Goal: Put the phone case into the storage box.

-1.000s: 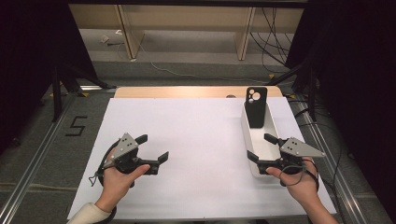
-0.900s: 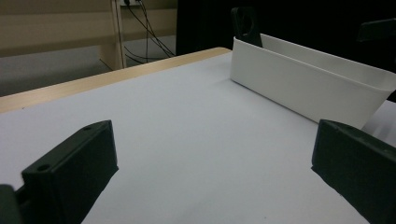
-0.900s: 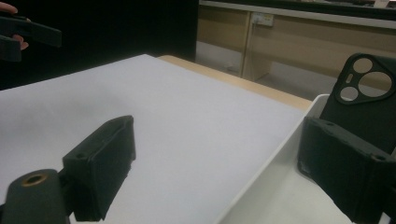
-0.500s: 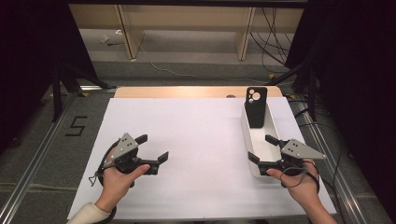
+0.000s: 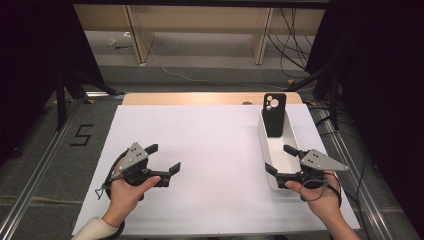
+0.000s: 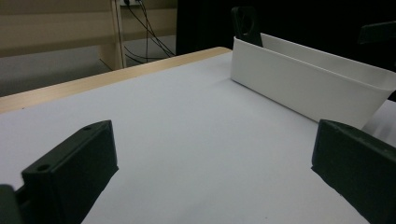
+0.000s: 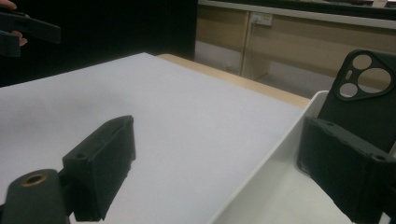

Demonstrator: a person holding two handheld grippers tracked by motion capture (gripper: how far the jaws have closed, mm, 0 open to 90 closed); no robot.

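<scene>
The black phone case [image 5: 274, 114] is standing nearly upright at the far end of the long white tray [image 5: 270, 150], leaning against its end wall with the camera cut-outs showing at the top. The tray is sitting on the right side of the white sheet [image 5: 210, 150] that is covering the table. The right gripper [image 5: 281, 160] is resting at the near end of the tray with its jaws standing wide apart and nothing between them: in the right gripper view one jaw is lying over the sheet outside the tray wall while the other is sitting over the tray's inside, in line with the case [image 7: 364, 98] but well short of it. The left gripper [image 5: 162, 159] is lying on the sheet at the left, well apart from the tray, and its jaws are likewise standing apart and empty; in the left gripper view the tray [image 6: 308, 81] and the top of the case [image 6: 246, 23] are showing farther off. As a judgement, the work on the case is only at its beginning: neither gripper is touching the case or the tray. What is remaining is the whole handling: reaching along the tray, closing on the case, and moving it. The case is leaning loosely, so a nudge may be tipping it flat into the tray.
</scene>
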